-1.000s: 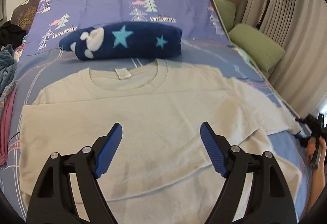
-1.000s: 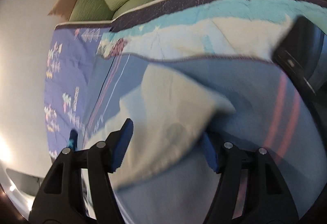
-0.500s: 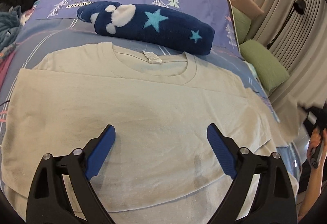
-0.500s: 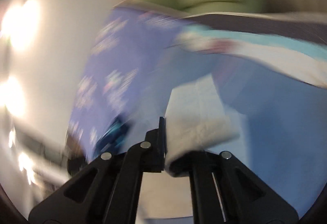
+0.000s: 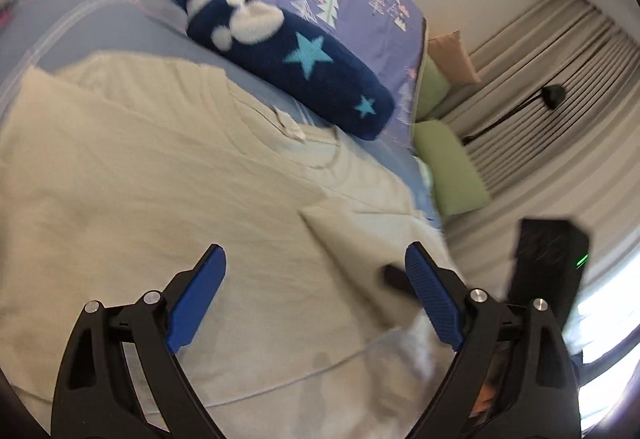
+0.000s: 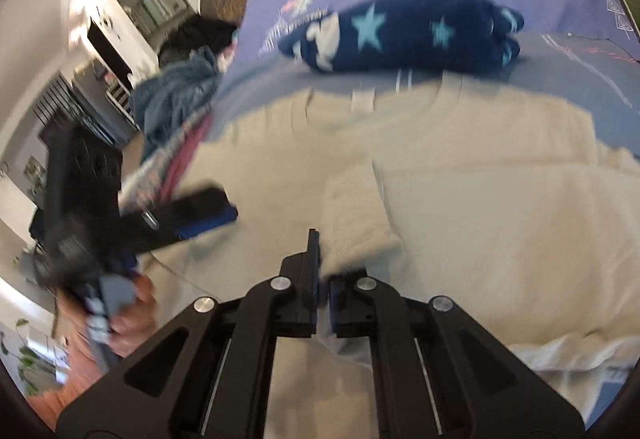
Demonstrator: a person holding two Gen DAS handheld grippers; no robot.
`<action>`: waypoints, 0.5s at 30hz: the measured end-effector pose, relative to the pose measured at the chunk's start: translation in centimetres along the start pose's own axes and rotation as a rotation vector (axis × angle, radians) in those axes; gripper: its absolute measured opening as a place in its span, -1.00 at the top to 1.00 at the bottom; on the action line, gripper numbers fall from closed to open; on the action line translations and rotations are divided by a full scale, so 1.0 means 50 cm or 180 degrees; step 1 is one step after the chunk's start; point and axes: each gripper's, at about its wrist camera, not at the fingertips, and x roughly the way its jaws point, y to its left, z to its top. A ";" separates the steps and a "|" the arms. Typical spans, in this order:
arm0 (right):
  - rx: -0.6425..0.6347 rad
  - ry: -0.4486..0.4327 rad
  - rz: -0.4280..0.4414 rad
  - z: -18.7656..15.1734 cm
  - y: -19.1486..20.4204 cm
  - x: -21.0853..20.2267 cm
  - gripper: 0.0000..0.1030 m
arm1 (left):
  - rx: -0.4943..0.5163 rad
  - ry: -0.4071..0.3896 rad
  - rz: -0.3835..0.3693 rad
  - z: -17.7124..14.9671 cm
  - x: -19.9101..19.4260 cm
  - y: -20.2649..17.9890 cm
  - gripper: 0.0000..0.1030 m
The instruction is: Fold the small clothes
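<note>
Sleeve (image 6: 356,211) of the cream T-shirt (image 5: 140,199), spread flat on the bed (image 5: 100,27), is pinched in the closed jaws of the right gripper (image 6: 323,279) and carried inward over the body, presumably to fold it, while the left gripper (image 5: 316,303) is held wide open above the shirt.

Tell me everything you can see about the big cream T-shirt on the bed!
The cream T-shirt is soft-looking knit cloth, lying flat, spread on the blue bedspread. It has a round ribbed collar with a small white tag inside. Its neck end sits just in front of a navy star pillow. One sleeve is folded in over the body, pinched in the shut right gripper. The left gripper hovers open over the shirt's body.
</note>
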 end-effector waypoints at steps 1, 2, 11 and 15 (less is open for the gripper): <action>-0.0016 0.0016 -0.0016 -0.001 0.001 0.003 0.91 | -0.0031 0.0069 -0.0063 -0.002 0.010 -0.002 -0.77; -0.0038 0.0026 -0.0030 -0.009 0.001 0.001 0.91 | -0.0048 0.0115 -0.0094 -0.003 0.015 -0.002 -0.77; -0.0721 -0.0095 -0.0195 -0.052 0.079 -0.006 0.27 | -0.0132 0.0321 -0.0356 -0.017 0.046 -0.025 -0.76; -0.0869 -0.0140 -0.0148 -0.059 0.100 -0.006 0.15 | -0.0244 0.0289 -0.0351 -0.011 0.040 -0.007 -0.76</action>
